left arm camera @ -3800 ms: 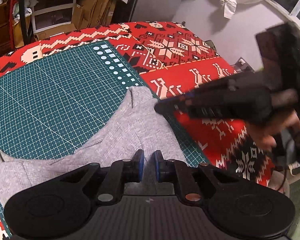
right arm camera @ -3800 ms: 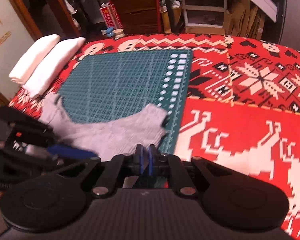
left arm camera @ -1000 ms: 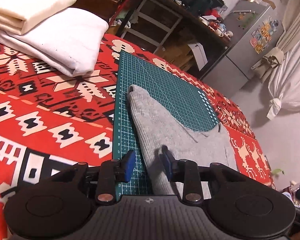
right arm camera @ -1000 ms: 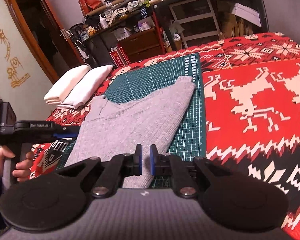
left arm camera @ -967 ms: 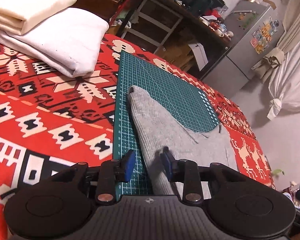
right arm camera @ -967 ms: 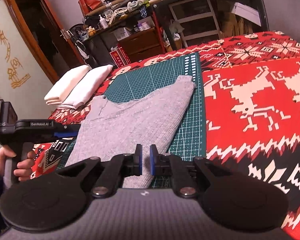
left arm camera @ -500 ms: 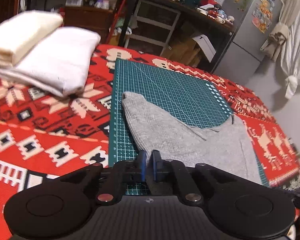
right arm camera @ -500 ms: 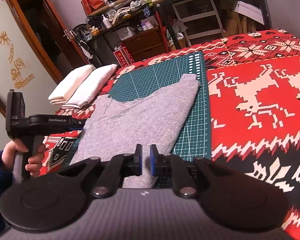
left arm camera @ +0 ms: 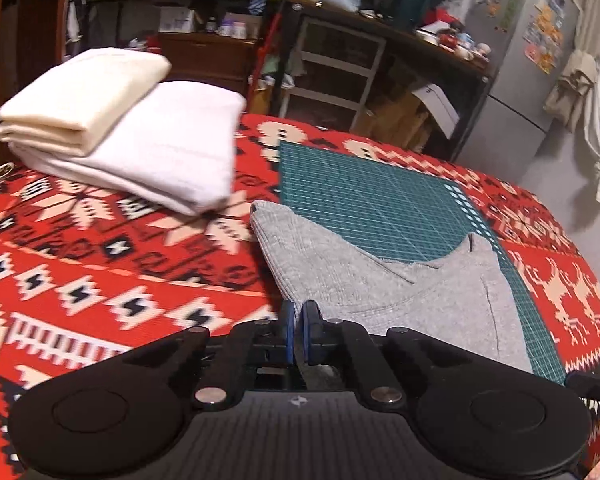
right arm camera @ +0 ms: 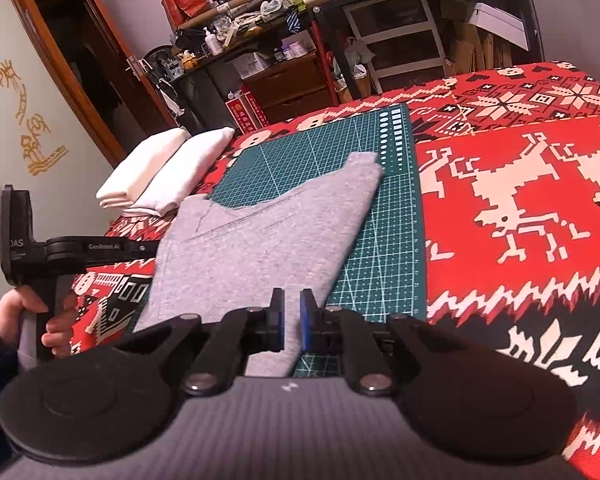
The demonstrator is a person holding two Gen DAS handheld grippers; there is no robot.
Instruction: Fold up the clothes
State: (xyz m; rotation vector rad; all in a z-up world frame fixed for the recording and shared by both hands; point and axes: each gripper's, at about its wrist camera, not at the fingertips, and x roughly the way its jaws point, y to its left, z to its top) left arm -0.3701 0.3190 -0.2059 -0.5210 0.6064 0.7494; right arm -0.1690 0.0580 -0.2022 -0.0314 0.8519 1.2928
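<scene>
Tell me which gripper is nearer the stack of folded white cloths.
Left. The left gripper is shut on the grey knit garment's edge, on the side where the stack of folded white cloths lies. The right gripper grips the garment's opposite edge, farther off.

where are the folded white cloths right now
In the right wrist view the folded white cloths lie at the far left corner of the red patterned blanket, just left of the green cutting mat and beyond the grey garment.

Looking low and close from the left edge, down along the left hand-held gripper (left arm camera: 299, 330). Right view angled from the near edge. Both sharing grey garment (left arm camera: 400, 292), green mat (right arm camera: 384, 248), white folded towels (left arm camera: 140, 152).
</scene>
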